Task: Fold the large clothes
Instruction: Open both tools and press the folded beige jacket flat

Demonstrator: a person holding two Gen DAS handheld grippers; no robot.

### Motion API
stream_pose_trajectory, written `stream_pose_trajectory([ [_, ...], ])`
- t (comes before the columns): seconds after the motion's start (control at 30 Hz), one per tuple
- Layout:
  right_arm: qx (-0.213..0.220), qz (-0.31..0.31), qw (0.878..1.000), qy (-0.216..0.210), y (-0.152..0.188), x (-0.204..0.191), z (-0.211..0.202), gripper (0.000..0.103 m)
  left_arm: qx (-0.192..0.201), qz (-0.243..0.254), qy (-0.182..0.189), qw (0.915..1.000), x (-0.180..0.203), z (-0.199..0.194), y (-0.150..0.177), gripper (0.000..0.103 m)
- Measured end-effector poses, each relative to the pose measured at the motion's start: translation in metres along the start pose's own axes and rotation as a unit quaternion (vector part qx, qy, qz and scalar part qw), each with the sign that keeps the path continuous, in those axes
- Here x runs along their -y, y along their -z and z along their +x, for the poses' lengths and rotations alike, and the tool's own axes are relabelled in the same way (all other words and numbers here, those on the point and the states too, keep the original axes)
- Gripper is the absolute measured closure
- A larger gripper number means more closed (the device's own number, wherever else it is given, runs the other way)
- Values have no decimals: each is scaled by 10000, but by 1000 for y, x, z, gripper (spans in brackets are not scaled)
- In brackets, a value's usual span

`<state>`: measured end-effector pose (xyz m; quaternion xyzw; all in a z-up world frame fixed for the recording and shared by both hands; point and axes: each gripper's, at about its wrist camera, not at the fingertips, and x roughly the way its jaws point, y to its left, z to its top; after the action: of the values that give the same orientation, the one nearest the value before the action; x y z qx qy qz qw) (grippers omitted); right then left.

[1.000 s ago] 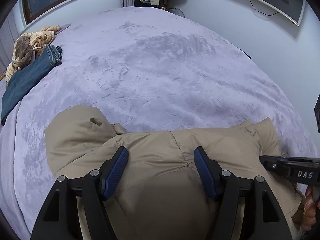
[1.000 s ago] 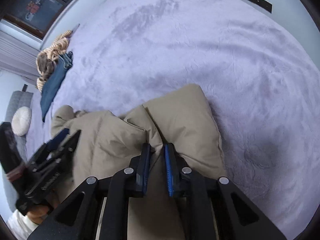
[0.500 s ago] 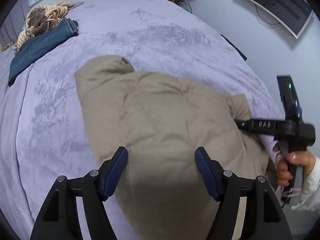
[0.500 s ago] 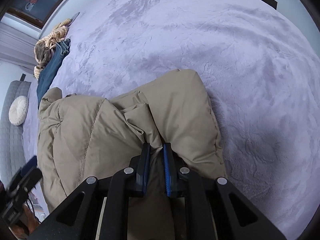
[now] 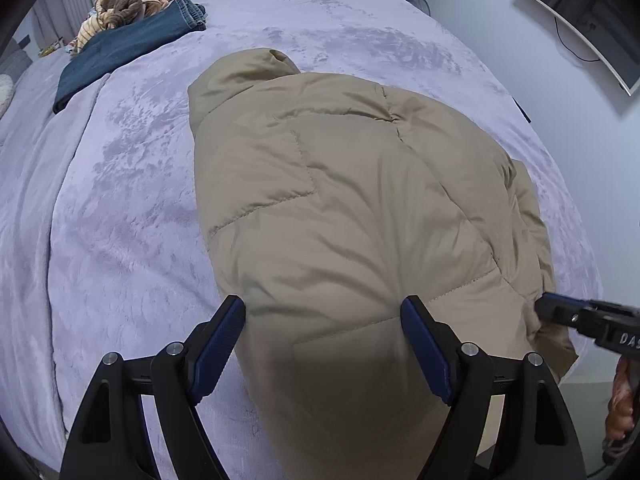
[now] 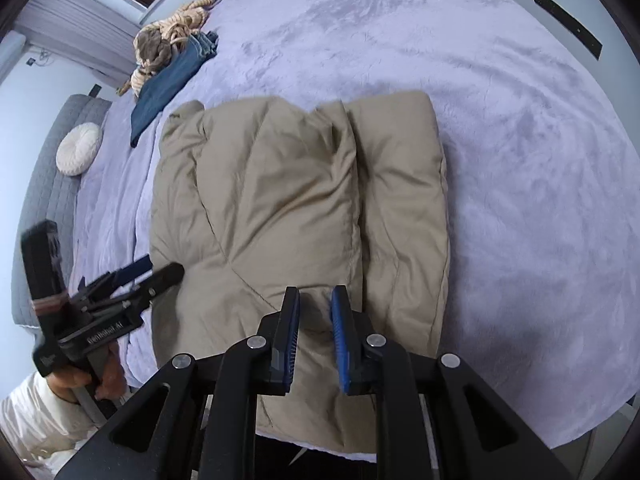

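The tan jacket [image 6: 296,216] is laid folded into a bulky block on the near part of the lilac bed [image 6: 520,128], its near edge reaching the bed's edge. The left gripper [image 5: 324,344] is held wide apart over the jacket's near end, its jaws having just been opening, and nothing is gripped by it. The right gripper [image 6: 316,336] is parted only a little, its jaws having just been opening too, and no fabric is seen pinched between them. From here the padded layers may be expected to spring back and the fold to be undone, since no hold is kept. The near edge could be dragged off the bed if it is snagged by a withdrawing finger. The jeans [image 5: 120,48] far off are left clear
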<state>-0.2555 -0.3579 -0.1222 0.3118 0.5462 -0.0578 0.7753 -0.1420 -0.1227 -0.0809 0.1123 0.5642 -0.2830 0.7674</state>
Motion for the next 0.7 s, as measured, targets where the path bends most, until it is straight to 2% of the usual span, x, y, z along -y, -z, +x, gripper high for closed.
stream_pose_trajectory([
  [0.17,-205,404,9990,-6,10,11,18,78,-132,-80,-135,9998,-3,-13,7,22],
  [0.3,-108,419,9990,90,10,6,10,77,-147,-118,-145,9997,-11,-23,11,22],
  [0.37,-19,440,9989,167,11,3,3,73,-165,-131,-149,9997,-15,-25,13,22],
  [0.43,62,506,9985,214,14,1,-4,63,-188,-145,-164,9996,-19,-27,15,22],
  [0.6,185,517,9979,337,21,-12,-13,55,-240,-214,-117,9994,-29,-31,24,21],
  [0.63,196,536,9978,338,23,-14,-14,53,-226,-216,-115,9994,-31,-32,25,20],
  [0.67,213,545,9977,340,25,-17,-14,52,-212,-221,-117,9995,-33,-34,26,2],
  [0.7,238,544,9976,346,27,-21,-16,50,-163,-238,-129,9995,-36,-37,27,0],
])
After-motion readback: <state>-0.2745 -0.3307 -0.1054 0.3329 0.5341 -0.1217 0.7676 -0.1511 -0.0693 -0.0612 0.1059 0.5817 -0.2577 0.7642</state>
